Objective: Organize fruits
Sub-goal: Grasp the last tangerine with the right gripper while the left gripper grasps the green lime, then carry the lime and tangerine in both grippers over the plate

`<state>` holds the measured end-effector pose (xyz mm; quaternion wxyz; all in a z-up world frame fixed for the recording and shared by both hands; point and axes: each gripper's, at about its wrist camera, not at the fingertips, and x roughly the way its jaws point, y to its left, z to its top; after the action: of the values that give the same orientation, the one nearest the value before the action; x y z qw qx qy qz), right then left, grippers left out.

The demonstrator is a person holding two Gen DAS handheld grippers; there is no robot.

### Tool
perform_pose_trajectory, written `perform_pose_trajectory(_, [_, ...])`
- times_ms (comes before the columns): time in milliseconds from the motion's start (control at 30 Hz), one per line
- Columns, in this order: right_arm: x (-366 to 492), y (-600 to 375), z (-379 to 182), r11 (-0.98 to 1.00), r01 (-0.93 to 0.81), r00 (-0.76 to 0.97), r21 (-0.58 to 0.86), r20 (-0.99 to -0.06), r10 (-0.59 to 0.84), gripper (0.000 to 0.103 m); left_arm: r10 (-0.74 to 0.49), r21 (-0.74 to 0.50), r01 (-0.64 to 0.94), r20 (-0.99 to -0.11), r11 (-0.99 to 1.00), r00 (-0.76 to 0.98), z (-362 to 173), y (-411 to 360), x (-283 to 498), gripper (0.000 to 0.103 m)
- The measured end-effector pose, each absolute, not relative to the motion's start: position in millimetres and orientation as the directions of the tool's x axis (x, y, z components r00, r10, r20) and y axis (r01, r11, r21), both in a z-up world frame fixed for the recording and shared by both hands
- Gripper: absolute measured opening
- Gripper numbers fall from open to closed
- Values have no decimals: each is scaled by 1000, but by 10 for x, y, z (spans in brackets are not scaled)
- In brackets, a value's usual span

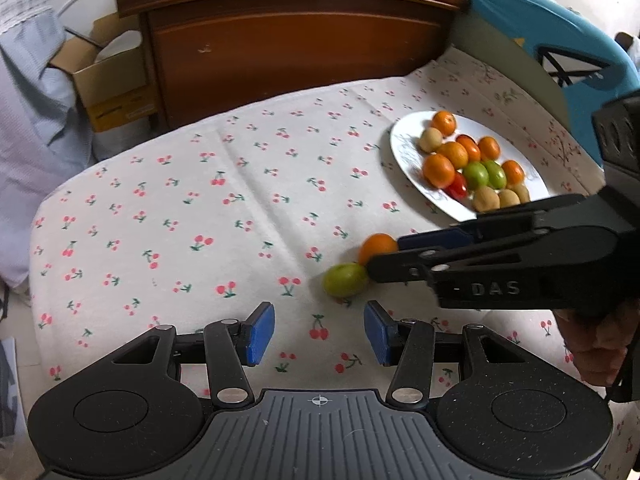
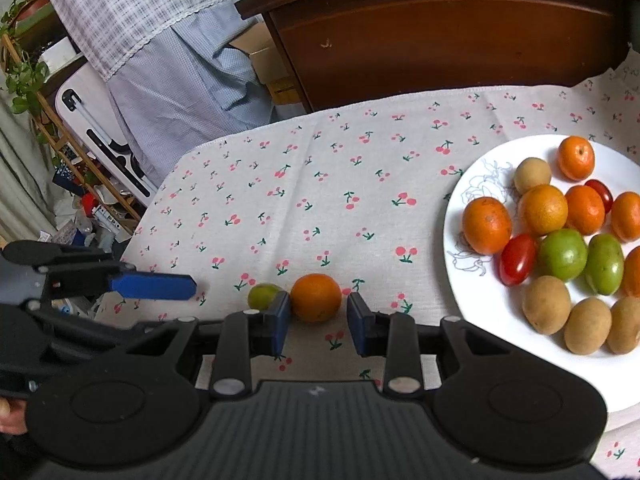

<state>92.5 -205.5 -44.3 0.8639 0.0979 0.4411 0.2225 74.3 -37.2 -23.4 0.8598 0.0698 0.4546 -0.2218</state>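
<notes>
Low, right gripper [image 2: 315,318] astride orange [image 2: 316,297].

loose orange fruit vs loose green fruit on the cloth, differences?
Colour: the round orange fruit is bright orange; the small green oval fruit is yellow-green.
Size: the orange one looks larger.
Position: the orange fruit sits just ahead of the open right gripper, between its fingers' line; the green one lies outside, partly hidden behind the gripper's left finger.
Shared: both rest side by side on the cherry-print cloth, off the white plate.

Matt printed cloth [image 2: 320,184], glossy plate [image 2: 472,184], wooden headboard [image 2: 440,40]
</notes>
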Motion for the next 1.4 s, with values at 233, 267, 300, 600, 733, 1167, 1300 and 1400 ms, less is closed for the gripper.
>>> perform_pose_trajectory(233, [924, -2038, -452, 881, -310, 508, 358, -721, 472, 29, -331, -79, 461, -803, 884, 496, -310, -452, 750, 48])
perform_pose_trajectory(267, [919, -2041, -446, 882, -309, 509, 355, -722, 469, 29, -334, -82, 460, -800, 884, 499, -322, -462, 752, 47])
perform_pose_trajectory(300, [919, -2043, -438, 884, -308, 512, 352, -722, 466, 28, -337, -83, 462, -797, 883, 501, -334, -472, 756, 47])
perform_pose_trajectory(600, [927, -2130, -385, 900, -278, 533, 335, -726, 435, 28, -333, -68, 459, -783, 886, 526, -403, -576, 798, 44])
perform_pose_trajectory(733, [932, -2151, -379, 903, -271, 536, 333, -727, 429, 28, -334, -76, 452, -782, 889, 526, -417, -587, 833, 40])
perform_pose_trajectory(1167, [916, -2235, -335, 910, -253, 549, 329, -726, 415, 28, -337, -91, 437, -779, 895, 529, -430, -636, 839, 26])
perform_pose_trajectory(1300, [898, -2327, -234, 910, -249, 571, 332, -709, 415, 28, -344, -104, 418, -758, 902, 554, -332, -650, 869, 26])
perform_pose_trajectory(1400, [888, -2456, -96, 911, -234, 606, 340, -682, 410, 28, -364, -110, 423, -726, 899, 584, -210, -694, 884, 26])
